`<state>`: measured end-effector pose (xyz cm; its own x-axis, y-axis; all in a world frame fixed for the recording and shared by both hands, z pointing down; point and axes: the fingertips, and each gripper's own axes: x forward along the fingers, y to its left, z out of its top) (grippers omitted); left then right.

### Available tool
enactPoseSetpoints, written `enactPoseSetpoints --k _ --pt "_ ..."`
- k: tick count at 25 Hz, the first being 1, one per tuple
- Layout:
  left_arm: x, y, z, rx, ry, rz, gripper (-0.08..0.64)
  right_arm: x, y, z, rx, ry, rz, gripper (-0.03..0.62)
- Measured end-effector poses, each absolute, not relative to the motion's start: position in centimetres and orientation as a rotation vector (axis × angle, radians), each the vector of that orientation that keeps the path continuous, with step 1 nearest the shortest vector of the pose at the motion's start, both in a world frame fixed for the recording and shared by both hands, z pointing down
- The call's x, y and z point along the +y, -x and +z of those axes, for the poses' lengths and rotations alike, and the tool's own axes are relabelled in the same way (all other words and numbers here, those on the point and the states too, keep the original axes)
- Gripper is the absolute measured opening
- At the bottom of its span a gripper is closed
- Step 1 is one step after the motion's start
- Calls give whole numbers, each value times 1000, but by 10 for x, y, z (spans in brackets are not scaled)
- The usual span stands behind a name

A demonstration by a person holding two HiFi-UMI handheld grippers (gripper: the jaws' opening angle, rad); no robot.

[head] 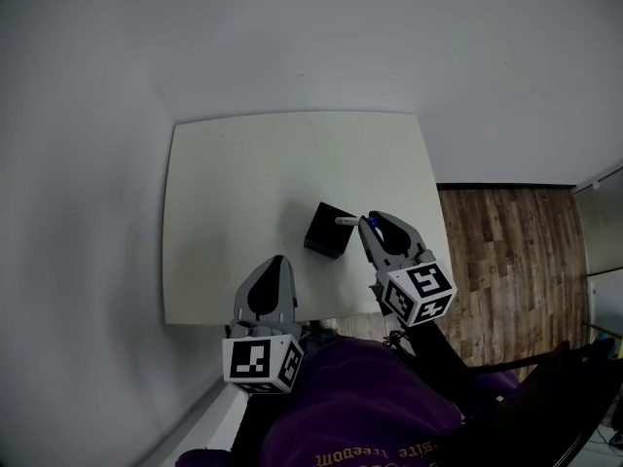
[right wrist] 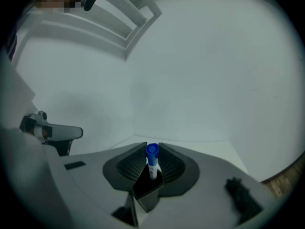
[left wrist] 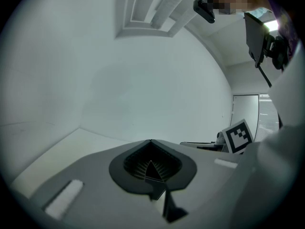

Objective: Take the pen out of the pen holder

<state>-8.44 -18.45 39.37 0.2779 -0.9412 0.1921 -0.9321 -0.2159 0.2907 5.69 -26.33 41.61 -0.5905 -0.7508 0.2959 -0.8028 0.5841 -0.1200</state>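
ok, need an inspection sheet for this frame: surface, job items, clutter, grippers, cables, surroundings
Surface: white table, carrying only the job's things.
Job's things: black pen holder stands toward the table's front right. The pen, which has a blue cap, stands upright in it and is not yet out.
Clutter: nothing seen.
Grippers: right gripper has its jaws closed on the pen's cap. Left gripper has its jaws together and empty, near the table's front edge and apart from the holder.
Cables: nothing seen on the table.
Surroundings: white wall behind the table, wood floor to the right.
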Motion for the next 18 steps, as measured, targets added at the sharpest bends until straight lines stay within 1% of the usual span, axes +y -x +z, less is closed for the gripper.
enactPoseSetpoints --k 18 --pt "-186 75 389 -1690 -2235 -51 6 -260 -64 388 -2660 -1313 336 81"
